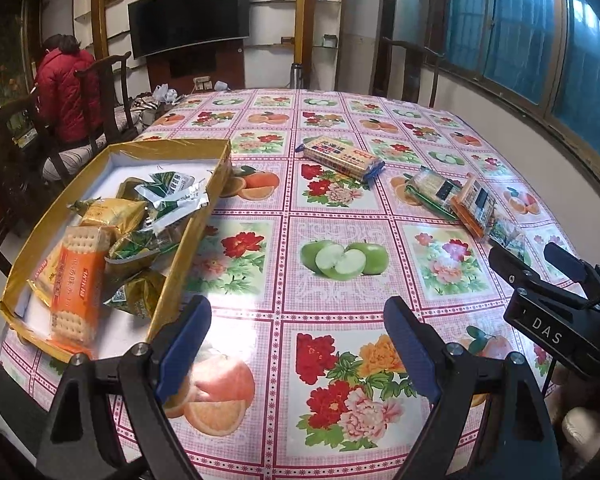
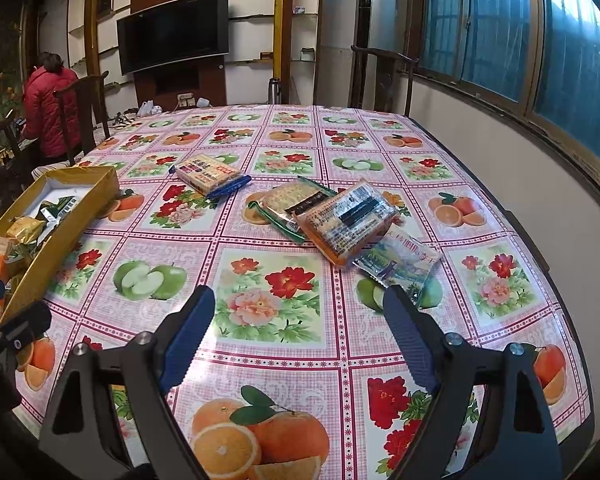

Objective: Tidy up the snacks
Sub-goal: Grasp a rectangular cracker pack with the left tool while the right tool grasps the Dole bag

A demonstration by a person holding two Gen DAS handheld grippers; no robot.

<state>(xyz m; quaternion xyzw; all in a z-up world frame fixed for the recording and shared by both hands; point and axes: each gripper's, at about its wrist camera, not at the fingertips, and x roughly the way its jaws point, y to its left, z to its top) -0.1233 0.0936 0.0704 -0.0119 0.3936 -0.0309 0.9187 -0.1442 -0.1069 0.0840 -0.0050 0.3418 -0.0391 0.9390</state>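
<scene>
A gold box [image 1: 188, 240] at the table's left holds several snack packs, among them an orange cracker pack [image 1: 78, 280]; the box also shows in the right wrist view [image 2: 60, 236]. On the table lie a blue-ended cracker pack [image 1: 342, 158] [image 2: 210, 174], a green-edged pack [image 1: 432, 190] [image 2: 290, 206], an orange pack [image 1: 474, 204] [image 2: 348, 220] and a small clear sachet [image 1: 508, 236] [image 2: 398, 262]. My left gripper [image 1: 298, 334] is open and empty, just right of the box. My right gripper [image 2: 298, 330] is open and empty, just short of the sachet.
The table [image 2: 276, 364] has a pink fruit-and-flower cloth. Wooden chairs [image 1: 108, 96] stand at the left and one at the far side [image 2: 380, 76]. A person in a red jacket [image 1: 66, 92] sits at the left. A wall with windows [image 2: 500, 128] runs close along the right.
</scene>
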